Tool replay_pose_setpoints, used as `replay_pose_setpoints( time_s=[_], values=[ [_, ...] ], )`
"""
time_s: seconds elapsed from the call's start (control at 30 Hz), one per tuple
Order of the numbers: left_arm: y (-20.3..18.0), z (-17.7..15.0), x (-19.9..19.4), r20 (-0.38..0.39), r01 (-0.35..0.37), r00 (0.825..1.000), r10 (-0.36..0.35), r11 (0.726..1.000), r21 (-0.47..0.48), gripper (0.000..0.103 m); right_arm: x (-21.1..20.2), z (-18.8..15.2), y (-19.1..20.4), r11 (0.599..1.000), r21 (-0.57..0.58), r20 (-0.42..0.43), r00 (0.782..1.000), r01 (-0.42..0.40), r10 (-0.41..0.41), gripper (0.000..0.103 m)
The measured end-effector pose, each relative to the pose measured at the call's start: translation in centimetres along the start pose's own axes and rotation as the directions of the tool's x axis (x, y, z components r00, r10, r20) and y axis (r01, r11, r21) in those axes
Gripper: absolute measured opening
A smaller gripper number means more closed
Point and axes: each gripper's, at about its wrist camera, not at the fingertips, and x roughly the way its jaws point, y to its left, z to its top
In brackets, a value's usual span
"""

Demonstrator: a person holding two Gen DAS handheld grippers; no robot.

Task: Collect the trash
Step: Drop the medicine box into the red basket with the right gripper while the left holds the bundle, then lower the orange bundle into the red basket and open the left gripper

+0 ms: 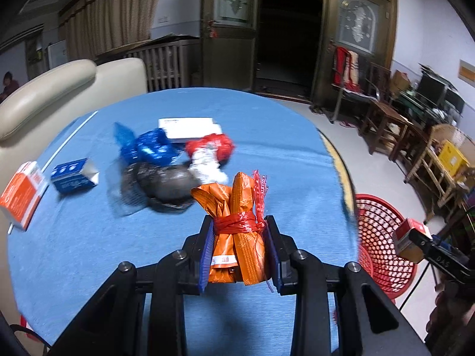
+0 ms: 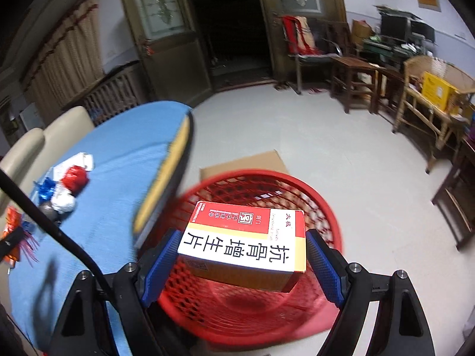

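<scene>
Two grippers: we see each one carrying a piece of trash.
Left gripper point(image 1: 239, 231): our jaws are clamped on an orange wrapper bundle point(image 1: 237, 237) tied with a red strip, held above the blue tablecloth point(image 1: 282, 136).
Right gripper point(image 2: 242, 255): our blue pads point(image 2: 323, 267) sit to either side of a red and white medicine box point(image 2: 243, 237) printed with Chinese characters; a thin gap shows on the right side, so we cannot tell if the box is pinched or loose.
Red basket point(image 2: 297, 311): a mesh bin on the floor, directly under the medicine box and just beside the table's edge.
Pile on the table: beyond the bundle lie a dark plastic bag point(image 1: 166, 187), blue foil wrappers point(image 1: 151, 146), a red and white crumpled wrapper point(image 1: 210, 154) and a white box point(image 1: 190, 129), close together.
Far left of the table: a small blue box point(image 1: 74, 175) and an orange box point(image 1: 22, 195), apart from the pile.
Cardboard sheet point(image 2: 246, 161): flat on the floor behind the basket.
</scene>
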Motion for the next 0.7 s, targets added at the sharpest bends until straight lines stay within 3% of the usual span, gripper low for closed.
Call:
replay_pose_setpoints(
  time_s=[0.3, 0.4, 0.7],
  values=[
    [-4.0, 0.4, 0.4, -0.014, 0.071, 0.997, -0.07, 0.994, 0.089, 0.034, 3.2, -0.5, -1.7, 1.0, 0.015, -0.095, 0.995, 0.024, -0.022, 0.088],
    [-5.6, 0.5, 0.5, -0.022, 0.103, 0.995, -0.101, 0.987, 0.123, 0.034, 4.2, -1.0, -1.9, 0.999, 0.017, -0.124, 0.991, 0.047, -0.044, 0.103],
    [-12.5, 0.6, 2.3, -0.096, 0.24, 0.97, -0.223, 0.941, 0.24, 0.034, 1.6, 0.5, -6.4, 0.989, 0.13, -0.011, 0.997, 0.076, -0.075, 0.103]
  ],
)
